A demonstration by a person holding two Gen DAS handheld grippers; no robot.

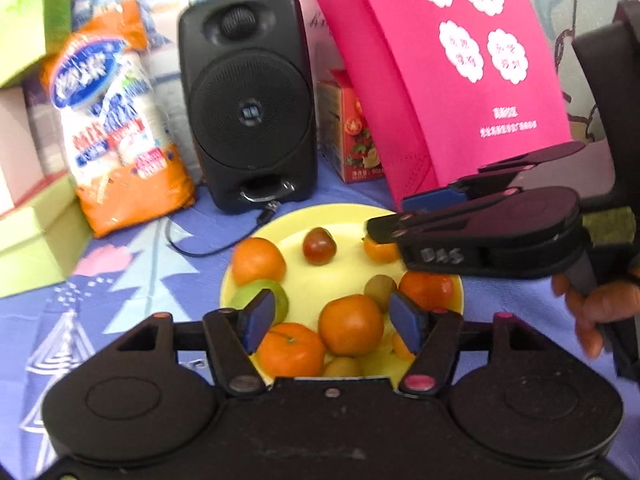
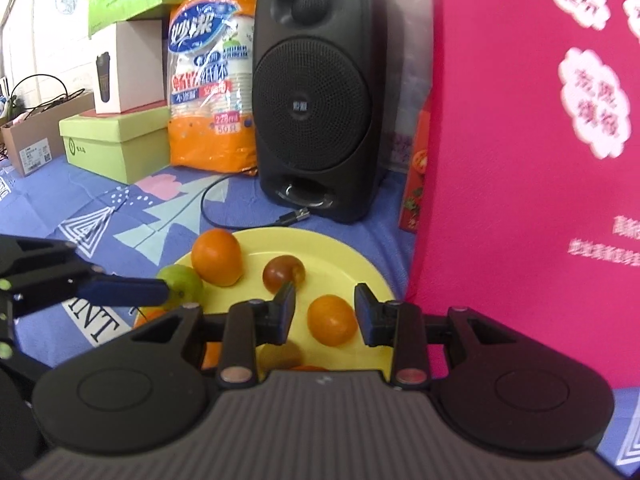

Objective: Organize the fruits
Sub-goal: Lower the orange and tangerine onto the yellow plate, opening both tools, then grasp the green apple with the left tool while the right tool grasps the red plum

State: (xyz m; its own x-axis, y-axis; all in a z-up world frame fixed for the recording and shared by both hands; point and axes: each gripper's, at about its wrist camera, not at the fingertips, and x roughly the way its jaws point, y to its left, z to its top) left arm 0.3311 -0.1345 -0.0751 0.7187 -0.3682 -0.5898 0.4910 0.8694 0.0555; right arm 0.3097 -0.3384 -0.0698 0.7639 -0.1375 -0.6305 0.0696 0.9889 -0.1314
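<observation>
A yellow plate on the blue cloth holds several fruits: oranges, a green fruit, a dark red tomato and small brownish-green fruits. My left gripper is open above the near side of the plate, with an orange between its pads, not touched. My right gripper is open, its pads on either side of a small orange on the plate. It reaches in from the right in the left wrist view.
A black speaker with a loose cable stands behind the plate. A pink bag stands at the right, a red carton beside it. An orange-white pack and green boxes are at the left.
</observation>
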